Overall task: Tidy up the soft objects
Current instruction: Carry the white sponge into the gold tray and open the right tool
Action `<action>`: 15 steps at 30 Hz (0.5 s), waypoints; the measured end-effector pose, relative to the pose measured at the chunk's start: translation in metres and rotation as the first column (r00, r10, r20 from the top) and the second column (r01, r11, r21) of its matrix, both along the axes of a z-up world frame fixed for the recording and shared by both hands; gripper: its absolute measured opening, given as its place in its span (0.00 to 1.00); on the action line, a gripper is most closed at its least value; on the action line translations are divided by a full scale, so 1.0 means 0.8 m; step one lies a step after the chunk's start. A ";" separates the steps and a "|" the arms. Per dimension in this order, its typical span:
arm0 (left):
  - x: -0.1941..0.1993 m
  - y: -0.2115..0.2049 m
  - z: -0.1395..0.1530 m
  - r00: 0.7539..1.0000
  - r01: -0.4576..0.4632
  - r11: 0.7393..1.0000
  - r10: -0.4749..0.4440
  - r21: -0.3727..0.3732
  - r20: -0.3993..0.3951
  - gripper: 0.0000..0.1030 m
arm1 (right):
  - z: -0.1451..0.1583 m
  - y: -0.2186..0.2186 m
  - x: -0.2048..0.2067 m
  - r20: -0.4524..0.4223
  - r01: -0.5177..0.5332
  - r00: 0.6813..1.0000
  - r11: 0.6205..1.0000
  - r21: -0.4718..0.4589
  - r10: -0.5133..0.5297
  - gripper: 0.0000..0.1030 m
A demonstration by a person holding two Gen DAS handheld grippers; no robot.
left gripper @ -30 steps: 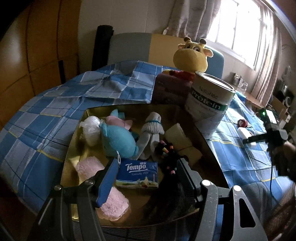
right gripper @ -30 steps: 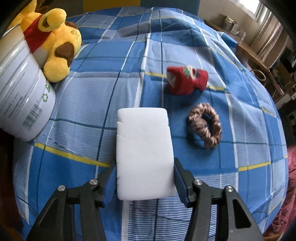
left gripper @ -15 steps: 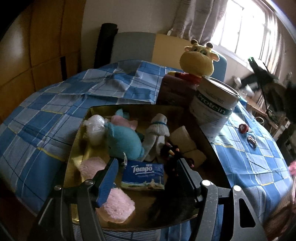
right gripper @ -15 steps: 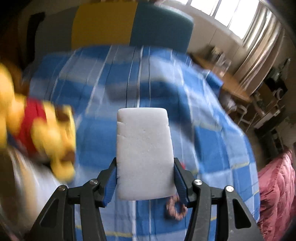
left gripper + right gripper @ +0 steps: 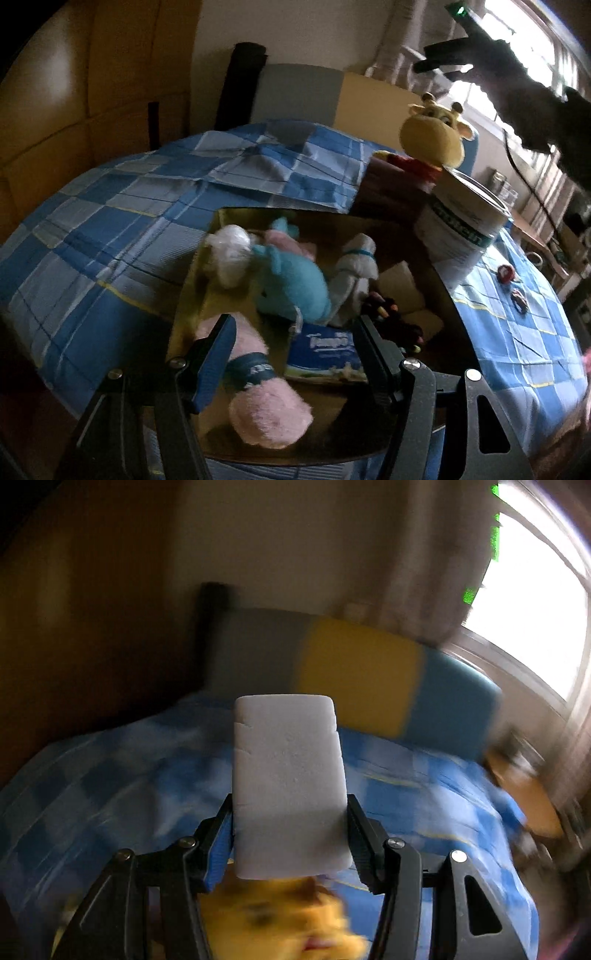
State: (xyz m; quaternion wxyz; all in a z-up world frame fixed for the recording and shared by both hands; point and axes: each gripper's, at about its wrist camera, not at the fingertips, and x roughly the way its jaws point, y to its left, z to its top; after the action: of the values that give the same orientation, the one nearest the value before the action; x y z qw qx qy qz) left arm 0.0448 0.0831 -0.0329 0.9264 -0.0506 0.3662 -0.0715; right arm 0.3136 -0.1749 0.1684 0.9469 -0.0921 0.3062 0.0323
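My right gripper (image 5: 290, 845) is shut on a white sponge block (image 5: 288, 782) and holds it high in the air above the yellow plush giraffe (image 5: 280, 923); it also shows at the top right of the left wrist view (image 5: 454, 62). My left gripper (image 5: 295, 354) is open and empty, hovering over the near end of the gold tray (image 5: 184, 295). The tray holds a pink fluffy roll (image 5: 266, 402), a Tempo tissue pack (image 5: 327, 350), a teal plush (image 5: 291, 284), a white sock (image 5: 354, 262), a white bag (image 5: 229, 251) and beige sponges (image 5: 402, 284).
A white protein tin (image 5: 465, 225) and the giraffe (image 5: 436, 136) stand right behind the tray on the blue checked cloth (image 5: 110, 229). A red plush (image 5: 505, 273) and a braided ring (image 5: 519, 295) lie on the cloth at right. A chair back (image 5: 362, 675) is behind.
My right gripper lifted the white sponge off the cloth and swung it up and left over the giraffe. My left gripper drifted slightly over the tray, still open.
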 end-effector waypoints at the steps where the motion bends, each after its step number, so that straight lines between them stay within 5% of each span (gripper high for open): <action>1: 0.000 0.004 0.001 1.000 -0.013 1.000 0.013 0.002 0.002 0.64 | -0.010 0.029 -0.012 -0.017 -0.085 0.996 0.996 -0.010 0.084 0.54; 5: -0.003 0.015 0.006 0.998 -0.063 0.998 0.063 0.014 0.009 0.64 | -0.069 0.096 -0.059 -0.138 -0.272 0.954 0.962 -0.021 0.266 0.54; 15: -0.015 0.026 0.015 0.993 -0.119 0.992 0.117 0.038 0.034 0.67 | -0.236 0.140 -0.186 -0.412 -0.378 0.829 0.922 0.088 0.379 0.54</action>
State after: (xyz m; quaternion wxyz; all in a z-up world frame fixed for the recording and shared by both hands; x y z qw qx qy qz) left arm 0.0326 0.1040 -0.0207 0.9354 -0.0525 0.3494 -0.0101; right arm 0.1648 -0.0628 -0.0207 0.8331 -0.1402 0.4789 0.2386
